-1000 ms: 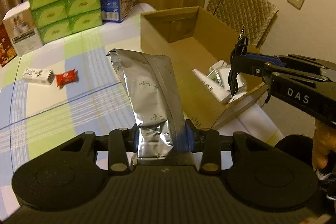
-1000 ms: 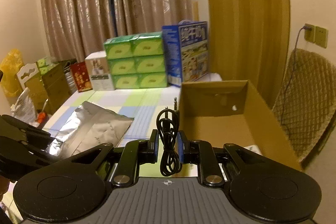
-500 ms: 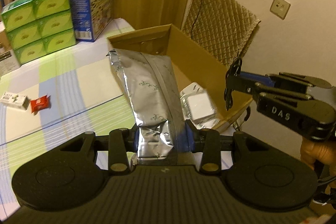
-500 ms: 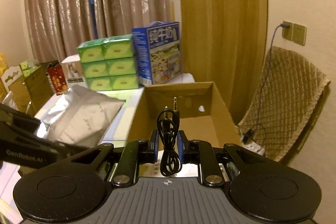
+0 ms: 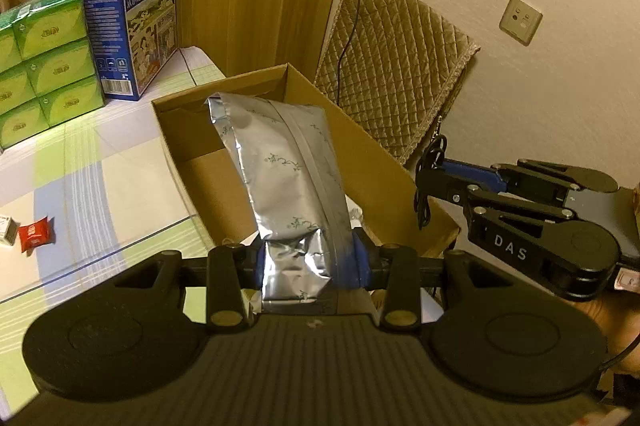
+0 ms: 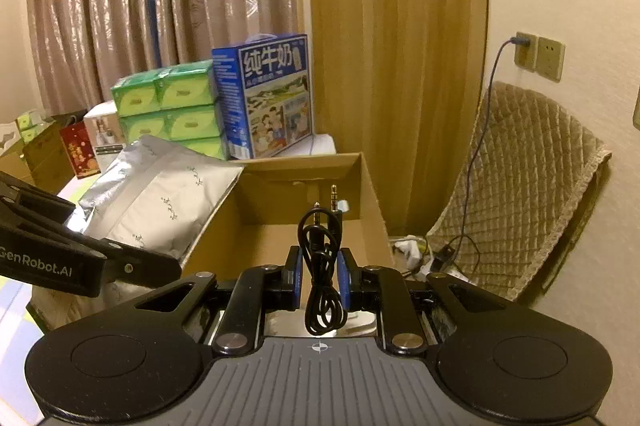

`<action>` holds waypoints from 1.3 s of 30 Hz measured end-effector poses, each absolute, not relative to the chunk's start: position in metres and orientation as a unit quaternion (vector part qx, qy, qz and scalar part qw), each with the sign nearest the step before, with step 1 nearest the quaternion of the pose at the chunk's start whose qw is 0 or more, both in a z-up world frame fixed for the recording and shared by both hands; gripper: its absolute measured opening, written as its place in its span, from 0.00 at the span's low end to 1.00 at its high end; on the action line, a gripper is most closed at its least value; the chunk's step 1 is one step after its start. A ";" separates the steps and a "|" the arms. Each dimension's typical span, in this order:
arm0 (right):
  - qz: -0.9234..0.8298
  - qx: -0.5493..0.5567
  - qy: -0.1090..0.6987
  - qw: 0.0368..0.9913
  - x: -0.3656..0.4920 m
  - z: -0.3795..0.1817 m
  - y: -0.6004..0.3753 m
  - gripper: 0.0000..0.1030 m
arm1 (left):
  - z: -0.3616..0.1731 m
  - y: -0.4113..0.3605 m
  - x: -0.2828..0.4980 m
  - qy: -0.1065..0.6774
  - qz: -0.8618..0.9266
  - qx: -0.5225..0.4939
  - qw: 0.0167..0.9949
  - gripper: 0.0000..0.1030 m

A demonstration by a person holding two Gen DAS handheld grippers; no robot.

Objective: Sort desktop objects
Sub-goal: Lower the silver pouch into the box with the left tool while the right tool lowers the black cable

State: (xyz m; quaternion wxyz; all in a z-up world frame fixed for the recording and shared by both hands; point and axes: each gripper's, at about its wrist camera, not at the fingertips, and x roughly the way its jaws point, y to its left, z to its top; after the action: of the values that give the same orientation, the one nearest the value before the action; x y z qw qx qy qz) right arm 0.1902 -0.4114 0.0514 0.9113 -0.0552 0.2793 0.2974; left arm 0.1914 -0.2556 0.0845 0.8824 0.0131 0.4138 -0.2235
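Observation:
My left gripper (image 5: pixel 310 260) is shut on a silver foil pouch (image 5: pixel 280 178), which hangs over the open cardboard box (image 5: pixel 384 162). From the right wrist view the same pouch (image 6: pixel 160 202) leans across the box's left wall (image 6: pixel 216 226). My right gripper (image 6: pixel 320 278) is shut on a coiled black audio cable (image 6: pixel 322 266), held above the box's near end. In the left wrist view that gripper (image 5: pixel 430 182) sits by the box's right wall with the cable (image 5: pixel 424 202) dangling. The box floor is mostly hidden by the pouch.
On the checked tablecloth (image 5: pixel 80 186) lie a red candy packet (image 5: pixel 36 234) and a small white box (image 5: pixel 6 228). Green tissue packs (image 5: pixel 44 66) and a blue milk carton (image 5: pixel 132 14) stand at the back. A quilted chair (image 5: pixel 400 74) stands by the wall.
Both grippers have moved right and forward over the cardboard box, carrying the pouch and the cable. The pouch now hangs above the box's inside instead of over the table.

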 end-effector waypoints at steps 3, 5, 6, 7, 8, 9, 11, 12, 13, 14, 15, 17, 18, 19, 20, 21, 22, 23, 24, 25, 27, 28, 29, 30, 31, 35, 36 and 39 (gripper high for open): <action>0.296 -0.057 0.282 0.911 0.199 0.049 -0.413 0.14 | 0.082 -0.261 0.200 0.415 -0.223 0.008 0.882 0.34; 0.296 -0.059 0.284 0.910 0.204 0.047 -0.412 0.14 | 0.079 -0.262 0.206 0.417 -0.223 0.002 0.881 0.34; 0.297 -0.060 0.284 0.910 0.207 0.046 -0.412 0.14 | 0.077 -0.263 0.209 0.418 -0.223 -0.001 0.881 0.34; 0.297 -0.060 0.285 0.909 0.210 0.045 -0.412 0.14 | 0.076 -0.263 0.212 0.419 -0.223 -0.004 0.880 0.34; 0.297 -0.060 0.286 0.909 0.213 0.044 -0.412 0.14 | 0.074 -0.264 0.215 0.420 -0.224 -0.007 0.879 0.34; 0.297 -0.059 0.287 0.909 0.215 0.043 -0.412 0.14 | 0.072 -0.264 0.218 0.422 -0.224 -0.009 0.878 0.34; 0.297 -0.058 0.289 0.908 0.219 0.041 -0.411 0.14 | 0.069 -0.265 0.223 0.423 -0.223 -0.012 0.878 0.34; 0.297 -0.058 0.290 0.908 0.221 0.039 -0.410 0.14 | 0.068 -0.266 0.226 0.424 -0.222 -0.014 0.878 0.34; 0.298 -0.058 0.292 0.907 0.223 0.038 -0.409 0.14 | 0.066 -0.266 0.229 0.425 -0.220 -0.017 0.878 0.34; 0.298 -0.059 0.293 0.906 0.225 0.036 -0.408 0.14 | 0.064 -0.266 0.231 0.426 -0.219 -0.019 0.877 0.34; 0.298 -0.060 0.295 0.906 0.228 0.035 -0.407 0.14 | 0.062 -0.266 0.234 0.428 -0.217 -0.022 0.877 0.34; 0.299 -0.061 0.298 0.905 0.231 0.032 -0.404 0.14 | 0.061 -0.262 0.240 0.426 -0.210 -0.037 0.879 0.33; 0.298 -0.061 0.299 0.904 0.232 0.031 -0.403 0.14 | 0.060 -0.260 0.242 0.425 -0.207 -0.043 0.880 0.36; 0.299 -0.062 0.301 0.904 0.234 0.029 -0.402 0.14 | 0.061 -0.258 0.245 0.424 -0.203 -0.045 0.881 0.36; 0.299 -0.062 0.301 0.903 0.235 0.028 -0.401 0.14 | 0.061 -0.257 0.246 0.422 -0.205 -0.046 0.882 0.36; 0.300 -0.062 0.302 0.903 0.236 0.027 -0.400 0.14 | 0.062 -0.256 0.246 0.420 -0.205 -0.046 0.883 0.36; 0.301 -0.062 0.303 0.902 0.237 0.027 -0.399 0.14 | 0.063 -0.255 0.246 0.418 -0.204 -0.044 0.884 0.36; 0.302 -0.063 0.303 0.902 0.238 0.025 -0.398 0.14 | 0.063 -0.253 0.246 0.416 -0.203 -0.044 0.885 0.36; 0.302 -0.063 0.304 0.901 0.238 0.024 -0.397 0.14 | 0.064 -0.251 0.246 0.415 -0.202 -0.045 0.886 0.36; 0.303 -0.063 0.305 0.901 0.239 0.024 -0.395 0.14 | 0.063 -0.249 0.246 0.415 -0.202 -0.046 0.886 0.36; 0.305 -0.064 0.306 0.900 0.240 0.022 -0.393 0.14 | 0.063 -0.246 0.244 0.413 -0.199 -0.047 0.887 0.36; 0.306 -0.064 0.307 0.899 0.240 0.022 -0.391 0.14 | 0.062 -0.245 0.244 0.413 -0.199 -0.047 0.887 0.36; 0.307 -0.064 0.308 0.898 0.240 0.021 -0.390 0.14 | 0.061 -0.243 0.244 0.414 -0.199 -0.047 0.887 0.36; 0.308 -0.064 0.308 0.898 0.240 0.021 -0.389 0.14 | 0.061 -0.242 0.243 0.414 -0.197 -0.047 0.888 0.36; 0.309 -0.064 0.308 0.897 0.240 0.021 -0.387 0.14 | 0.060 -0.240 0.242 0.413 -0.195 -0.047 0.888 0.36; 0.313 -0.065 0.309 0.896 0.240 0.020 -0.382 0.14 | 0.058 -0.233 0.241 0.413 -0.191 -0.050 0.889 0.36; 0.314 -0.065 0.310 0.895 0.240 0.020 -0.381 0.14 | 0.057 -0.232 0.241 0.413 -0.190 -0.051 0.889 0.36; 0.317 -0.065 0.308 0.895 0.240 0.019 -0.376 0.15 | 0.055 -0.228 0.239 0.414 -0.187 -0.052 0.890 0.37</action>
State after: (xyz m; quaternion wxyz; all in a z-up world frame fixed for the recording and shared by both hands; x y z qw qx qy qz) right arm 0.2402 -0.3759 0.0195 0.8948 -0.0650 0.3080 0.3166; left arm 0.2394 -0.2275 0.0555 0.8896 -0.0524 0.4136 -0.1867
